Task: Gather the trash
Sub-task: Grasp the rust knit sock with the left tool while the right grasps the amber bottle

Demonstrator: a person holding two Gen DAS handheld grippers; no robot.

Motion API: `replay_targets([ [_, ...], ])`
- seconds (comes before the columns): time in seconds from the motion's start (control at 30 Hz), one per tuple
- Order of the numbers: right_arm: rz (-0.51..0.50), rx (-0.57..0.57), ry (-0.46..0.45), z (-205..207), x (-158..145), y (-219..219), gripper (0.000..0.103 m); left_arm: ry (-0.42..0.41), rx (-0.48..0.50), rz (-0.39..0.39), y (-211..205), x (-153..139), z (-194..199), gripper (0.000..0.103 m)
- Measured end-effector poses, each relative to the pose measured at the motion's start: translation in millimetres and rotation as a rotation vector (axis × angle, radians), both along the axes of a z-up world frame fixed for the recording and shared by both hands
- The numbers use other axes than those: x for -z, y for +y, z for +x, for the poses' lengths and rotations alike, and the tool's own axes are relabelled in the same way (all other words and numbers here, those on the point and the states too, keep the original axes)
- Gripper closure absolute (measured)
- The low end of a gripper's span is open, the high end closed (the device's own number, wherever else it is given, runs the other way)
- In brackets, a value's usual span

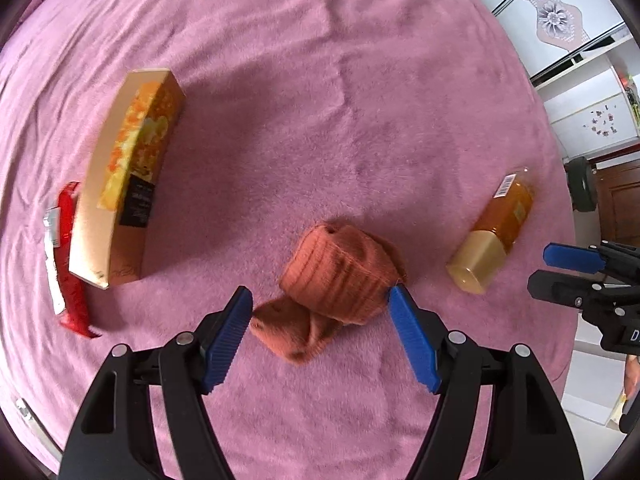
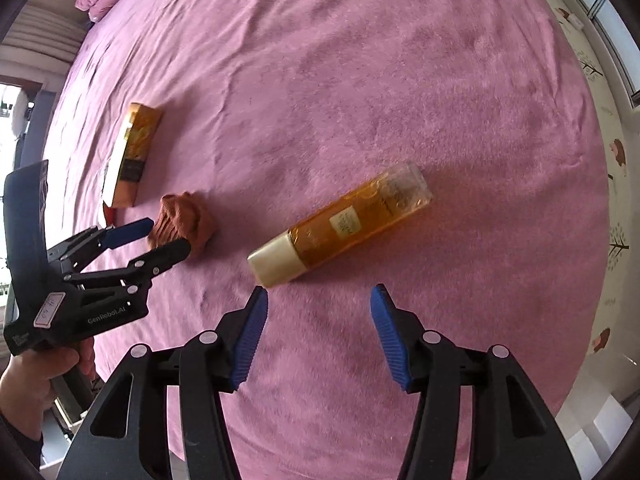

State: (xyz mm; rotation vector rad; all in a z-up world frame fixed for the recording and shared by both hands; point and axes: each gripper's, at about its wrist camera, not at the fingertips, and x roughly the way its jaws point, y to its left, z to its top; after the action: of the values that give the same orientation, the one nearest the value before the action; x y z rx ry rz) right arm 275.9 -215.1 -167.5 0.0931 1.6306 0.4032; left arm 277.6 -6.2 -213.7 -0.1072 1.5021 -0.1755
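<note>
Trash lies scattered on the pink blanket [image 1: 360,100]: a rust-brown sock [image 1: 336,288], a yellow box [image 1: 128,172], a red wrapper [image 1: 68,256] just beside the box, and an amber bottle [image 2: 344,224] lying on its side with its cream cap [image 2: 276,260] toward me. My left gripper [image 1: 320,312] has its jaws spread wide around the sock, the right blue pad [image 1: 412,336] brushing the fabric, so I judge this to be the grab. To do it well I'd lower the gripper so both pads straddle the thick folded part, then squeeze without catching the blanket's pile. My right gripper [image 2: 318,312] is also spread and empty, near the bottle's cap. On the left gripper's body, from the right wrist view, I read "GenRobot.AI". The bottle carries a barcode sticker and a small square label, and the box has a black text panel, all too blurred to read.
</note>
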Motion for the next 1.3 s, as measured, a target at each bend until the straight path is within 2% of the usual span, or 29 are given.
replay_targets([
  [0.07,-0.013,0.017,0.009,5.8,4.8,0.2,0.045,0.007,0.014,-0.007,-1.5,6.3,3.1,0.032],
  [0.27,-0.011,0.086,0.059,24.7,17.8,-2.9,0.045,0.023,0.016,-0.018,-3.1,20.4,7.7,0.031],
  [0.53,-0.027,0.176,0.112,42.1,40.0,-0.6,0.044,0.015,0.012,-0.017,-2.1,23.9,6.5,0.030],
  [0.6,-0.057,0.177,0.111,44.7,43.8,1.6,0.046,0.010,0.009,-0.008,-3.7,22.5,6.7,0.030],
  [0.7,-0.098,0.136,0.089,46.4,44.6,10.2,0.049,0.001,0.007,0.016,-10.5,21.8,2.1,0.033],
  [0.73,-0.116,0.089,0.068,45.6,42.7,16.0,0.051,-0.001,0.009,0.018,-10.7,20.6,-0.1,0.035],
  [0.8,-0.123,0.022,0.044,42.2,40.7,25.2,0.056,-0.007,0.016,0.025,-18.0,19.6,-3.4,0.043],
  [0.9,-0.112,-0.102,0.011,34.2,36.2,35.4,0.062,-0.007,0.022,-0.007,-21.5,15.4,-4.3,0.059],
  [1.0,-0.096,-0.184,0.004,26.5,38.0,39.8,0.064,-0.002,0.026,-0.020,-25.2,14.5,-7.8,0.063],
  [1.13,-0.080,-0.185,-0.005,25.8,43.7,33.0,0.065,0.011,-0.007,-0.039,-23.6,16.7,-7.2,0.065],
  [1.3,-0.081,-0.199,-0.012,25.7,40.9,34.0,0.069,0.025,-0.003,-0.044,-22.0,13.2,-5.9,0.074],
])
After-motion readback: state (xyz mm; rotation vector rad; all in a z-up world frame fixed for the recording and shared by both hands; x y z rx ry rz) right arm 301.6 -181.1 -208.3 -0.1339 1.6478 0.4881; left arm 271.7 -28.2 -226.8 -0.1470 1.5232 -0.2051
